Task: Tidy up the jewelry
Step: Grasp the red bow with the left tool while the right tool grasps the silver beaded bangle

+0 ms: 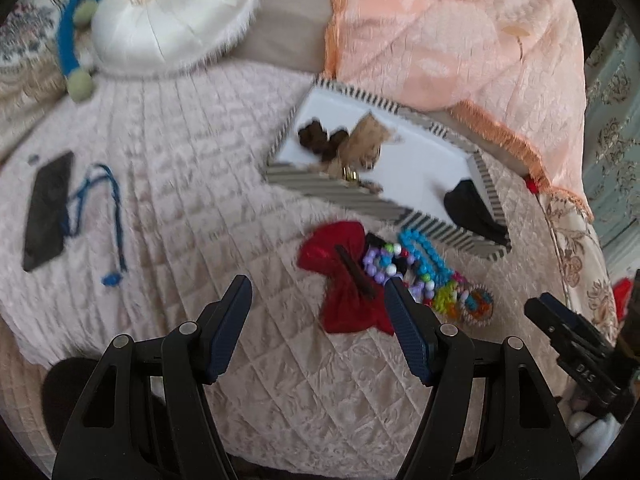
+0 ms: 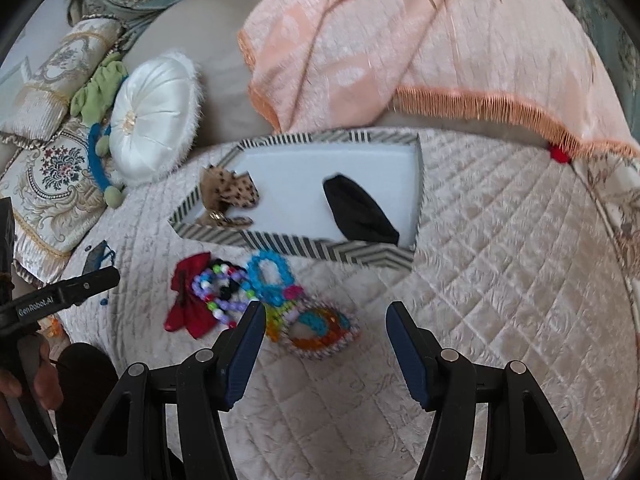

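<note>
A pile of bright bead bracelets lies on the quilted bed beside a red bow clip. Behind them sits a striped-rim white tray holding a leopard-print bow, a dark brown bow and a black pouch. My left gripper is open just short of the red bow, nothing between its fingers. My right gripper is open, its left finger near the bracelets, holding nothing.
A black phone with a blue cord lies at the left. A white round cushion and a blue-and-green headband lie at the back. A peach fringed blanket is draped behind the tray.
</note>
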A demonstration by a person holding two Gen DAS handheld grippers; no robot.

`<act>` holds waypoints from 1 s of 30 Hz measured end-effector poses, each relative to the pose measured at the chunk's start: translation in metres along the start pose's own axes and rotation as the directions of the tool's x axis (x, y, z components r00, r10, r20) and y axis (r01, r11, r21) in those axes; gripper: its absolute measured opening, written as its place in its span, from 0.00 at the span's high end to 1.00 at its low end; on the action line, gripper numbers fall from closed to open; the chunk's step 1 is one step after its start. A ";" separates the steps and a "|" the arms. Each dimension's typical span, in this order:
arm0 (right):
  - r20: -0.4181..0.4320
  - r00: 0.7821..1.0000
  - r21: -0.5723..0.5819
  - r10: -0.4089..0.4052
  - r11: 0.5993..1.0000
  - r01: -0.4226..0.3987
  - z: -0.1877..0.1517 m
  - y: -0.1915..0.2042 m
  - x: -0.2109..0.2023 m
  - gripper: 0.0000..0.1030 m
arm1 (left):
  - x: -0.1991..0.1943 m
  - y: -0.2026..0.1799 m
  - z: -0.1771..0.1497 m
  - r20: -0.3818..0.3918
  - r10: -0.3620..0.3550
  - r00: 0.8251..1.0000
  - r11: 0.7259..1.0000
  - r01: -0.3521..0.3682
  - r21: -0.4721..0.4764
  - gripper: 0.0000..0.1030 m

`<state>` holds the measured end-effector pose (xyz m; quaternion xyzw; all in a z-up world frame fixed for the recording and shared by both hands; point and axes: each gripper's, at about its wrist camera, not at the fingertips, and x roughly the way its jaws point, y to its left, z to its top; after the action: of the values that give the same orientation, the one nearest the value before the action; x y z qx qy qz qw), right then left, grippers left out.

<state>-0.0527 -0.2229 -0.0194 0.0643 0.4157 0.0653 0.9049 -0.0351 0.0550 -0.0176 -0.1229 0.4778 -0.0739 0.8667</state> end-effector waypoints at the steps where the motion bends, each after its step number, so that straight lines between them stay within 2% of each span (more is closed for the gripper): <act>1: -0.006 1.000 0.003 0.001 1.000 -0.001 -0.002 -0.003 0.003 0.42 | 0.003 0.000 -0.001 -0.014 -0.013 1.000 1.000 0.013 0.001 0.33; 7: -0.039 0.999 0.009 0.021 1.000 -0.020 -0.014 -0.014 0.015 0.42 | 0.029 -0.006 -0.005 -0.072 -0.038 0.997 0.999 0.039 0.013 0.33; 10: -0.051 0.998 0.015 0.029 0.999 -0.029 -0.016 -0.017 0.021 0.49 | 0.040 -0.008 -0.001 -0.085 -0.039 0.996 0.999 0.039 0.001 0.33; 16: -0.057 0.998 0.018 0.032 0.999 -0.031 -0.013 -0.020 0.033 0.52 | 0.057 -0.011 0.010 -0.086 -0.026 0.996 0.999 0.025 -0.023 0.33; 20: -0.060 0.997 0.036 0.055 0.998 -0.053 -0.008 -0.026 0.047 0.63 | 0.070 -0.011 0.014 -0.102 -0.037 0.994 0.998 0.033 -0.044 0.34; 21: -0.067 0.995 0.045 0.070 0.997 -0.067 -0.008 -0.027 0.051 0.67 | 0.074 -0.010 0.015 -0.111 -0.040 0.993 0.998 0.034 -0.053 0.41; 22: -0.072 0.994 0.052 0.086 0.995 -0.083 -0.008 -0.029 0.056 0.70 | 0.076 -0.010 0.015 -0.116 -0.041 0.992 0.998 0.035 -0.051 0.59; 24: -0.065 0.993 0.058 0.099 0.994 -0.096 -0.009 -0.029 0.057 0.86 | 0.079 -0.011 0.016 -0.128 -0.039 0.991 0.999 0.035 -0.033 0.76; 25: -0.052 0.994 0.059 0.095 0.994 -0.092 -0.009 -0.030 0.053 0.89 | 0.078 -0.011 0.016 -0.128 -0.045 0.991 0.999 0.042 -0.031 0.83; 30: -0.006 0.992 0.039 0.124 0.992 -0.123 -0.005 -0.026 0.028 0.92 | 0.063 -0.010 0.017 -0.095 -0.049 0.994 0.999 0.048 -0.021 0.88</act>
<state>-0.0368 -0.2432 -0.0486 0.1071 0.4158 0.1134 0.8960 0.0124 0.0323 -0.0567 -0.1390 0.5162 -0.0962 0.8396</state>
